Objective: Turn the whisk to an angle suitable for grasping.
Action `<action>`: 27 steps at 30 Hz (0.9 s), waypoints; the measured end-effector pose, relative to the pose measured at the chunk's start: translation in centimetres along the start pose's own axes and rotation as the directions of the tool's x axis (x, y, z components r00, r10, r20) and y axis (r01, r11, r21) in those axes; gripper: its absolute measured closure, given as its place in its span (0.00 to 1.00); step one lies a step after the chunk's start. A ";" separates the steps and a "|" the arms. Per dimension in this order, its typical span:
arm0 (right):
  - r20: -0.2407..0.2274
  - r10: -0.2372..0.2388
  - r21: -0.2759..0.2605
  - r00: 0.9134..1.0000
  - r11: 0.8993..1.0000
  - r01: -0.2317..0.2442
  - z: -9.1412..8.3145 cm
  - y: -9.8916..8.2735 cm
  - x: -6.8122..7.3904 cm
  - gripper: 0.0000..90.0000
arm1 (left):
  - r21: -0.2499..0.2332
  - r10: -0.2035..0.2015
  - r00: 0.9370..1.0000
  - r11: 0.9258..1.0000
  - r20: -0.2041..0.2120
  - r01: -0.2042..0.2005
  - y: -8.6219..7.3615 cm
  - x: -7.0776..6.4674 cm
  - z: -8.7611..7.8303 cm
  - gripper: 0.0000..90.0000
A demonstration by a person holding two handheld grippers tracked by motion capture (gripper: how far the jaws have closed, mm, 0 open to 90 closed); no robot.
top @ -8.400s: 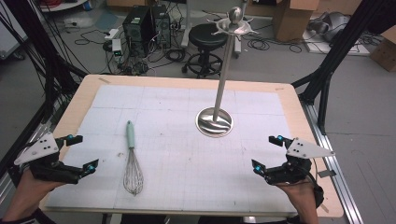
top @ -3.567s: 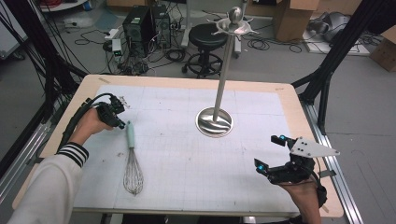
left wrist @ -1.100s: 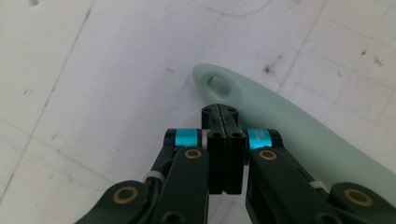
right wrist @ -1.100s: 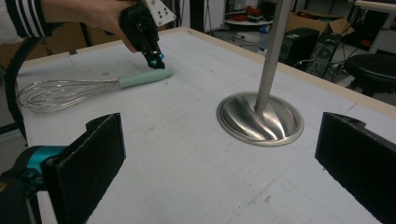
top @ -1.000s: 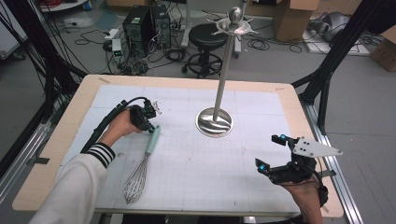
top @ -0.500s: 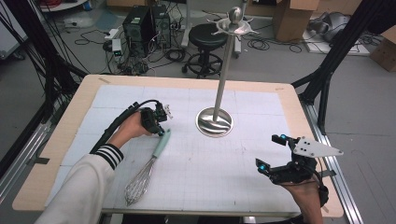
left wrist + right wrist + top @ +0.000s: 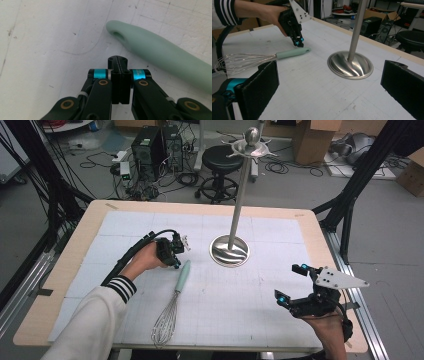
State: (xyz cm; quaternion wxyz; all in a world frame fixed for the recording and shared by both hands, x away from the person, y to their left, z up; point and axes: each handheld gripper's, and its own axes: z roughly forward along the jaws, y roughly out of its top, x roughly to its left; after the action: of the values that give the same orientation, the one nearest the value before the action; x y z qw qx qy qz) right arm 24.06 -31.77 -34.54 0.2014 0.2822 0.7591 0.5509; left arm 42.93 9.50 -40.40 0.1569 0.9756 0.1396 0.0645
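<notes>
a steel stand [image 7: 233, 239] on the table [image 7: 60, 290], a stool [image 7: 221, 160] behind.

My black jaws are showing a matt, hard plastic-like face with glossy turquoise metal bands and brass-coloured pins. Beside them, the mint-green handle [image 7: 160, 52] of the wire whisk [image 7: 172, 305] is looking smooth and softly matt, like silicone or plastic, while its thin metal wires are gleaming. The white gridded paper sheet [image 7: 250, 300] covering the counter is looking matt, slightly rough and scuffed with small marks. The pale wooden counter [image 7: 65, 270] edge is appearing unpolished. The round steel stand base [image 7: 350, 65] is shining mirror-glossy with swirled reflections, and its pole [image 7: 239, 200] is looking brushed.
</notes>
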 end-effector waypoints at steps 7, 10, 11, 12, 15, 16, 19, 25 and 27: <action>0.000 -0.005 -0.002 1.000 1.000 0.005 0.0 0.0 0.0 0.01 | -0.004 0.002 1.000 1.000 -0.004 -0.002 -0.1 -0.1 -0.7 1.00; 0.001 -0.004 -0.005 1.000 1.000 0.004 0.0 0.0 0.0 0.01 | -0.012 0.005 1.000 1.000 -0.005 -0.005 -0.1 -0.2 -1.0 1.00; 0.001 -0.005 -0.004 1.000 1.000 0.005 0.0 0.1 0.0 0.01 | -0.018 0.008 1.000 1.000 -0.005 -0.008 -0.1 -0.2 -1.1 1.00; 0.001 -0.003 -0.005 1.000 1.000 0.003 0.0 0.1 0.0 0.01 | -0.020 0.009 1.000 1.000 -0.007 -0.009 -0.1 -0.2 -1.2 1.00; 0.000 -0.003 -0.003 1.000 1.000 0.003 -0.1 0.1 0.0 0.01 | -0.035 0.017 1.000 0.999 -0.004 -0.017 -0.1 -0.4 -1.8 1.00; 0.001 -0.002 -0.003 1.000 1.000 0.002 -0.1 0.1 0.0 0.01 | -0.049 0.029 1.000 0.998 -0.001 -0.029 -0.2 -0.5 -2.2 1.00; 0.002 -0.003 -0.003 1.000 1.000 0.003 -0.1 0.1 0.0 0.01 | -0.067 0.037 0.999 0.997 0.009 -0.037 -0.2 -0.7 -2.7 1.00; 0.001 -0.004 -0.003 1.000 1.000 0.004 -0.1 0.2 0.1 0.01 | -0.119 0.066 0.998 0.991 0.020 -0.063 -0.1 -1.3 -4.4 1.00; -0.001 -0.002 -0.002 1.000 1.000 0.002 0.0 0.2 0.1 0.01 | -0.137 0.080 0.997 0.988 0.015 -0.077 -0.1 -1.6 -5.0 1.00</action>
State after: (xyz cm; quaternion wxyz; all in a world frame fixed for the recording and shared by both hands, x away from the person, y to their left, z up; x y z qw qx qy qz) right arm 23.98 -31.67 -34.35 0.2018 0.2807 0.7590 0.5518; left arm 40.55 10.60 -35.85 0.2221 0.9679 0.0946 0.0700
